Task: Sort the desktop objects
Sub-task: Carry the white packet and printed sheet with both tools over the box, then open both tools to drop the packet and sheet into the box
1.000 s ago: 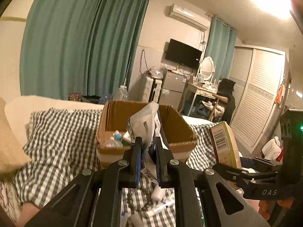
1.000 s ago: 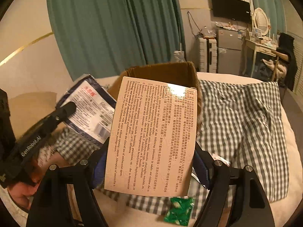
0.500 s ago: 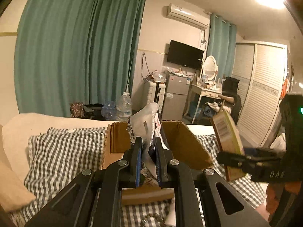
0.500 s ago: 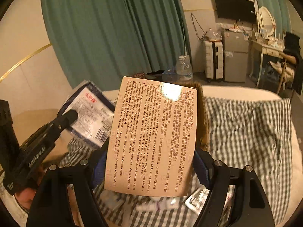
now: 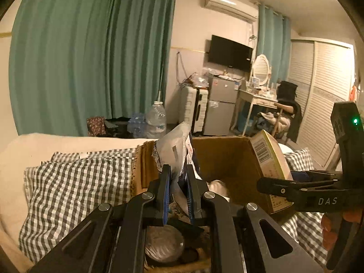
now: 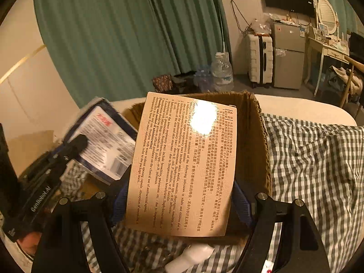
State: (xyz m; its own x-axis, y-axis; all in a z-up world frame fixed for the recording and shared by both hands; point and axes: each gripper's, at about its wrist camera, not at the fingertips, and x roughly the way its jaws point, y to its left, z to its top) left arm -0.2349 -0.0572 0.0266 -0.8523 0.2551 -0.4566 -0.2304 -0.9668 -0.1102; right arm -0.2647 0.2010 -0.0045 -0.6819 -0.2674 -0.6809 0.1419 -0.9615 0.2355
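A dim bedroom with teal curtains; a bed under a grey-and-white checked cloth (image 5: 75, 182) carries an open brown cardboard box (image 5: 227, 157). Over the box's near edge, the left claw (image 5: 178, 195) pinches a floppy white-and-blue plastic packet (image 5: 176, 150) by its lower edge; it looks light, limp and slippery, best held near a seam. Above the box, the right claw (image 6: 180, 202) clamps a tan printed medicine carton (image 6: 184, 166) across its flat sides: stiff, light, crushable if squeezed hard.
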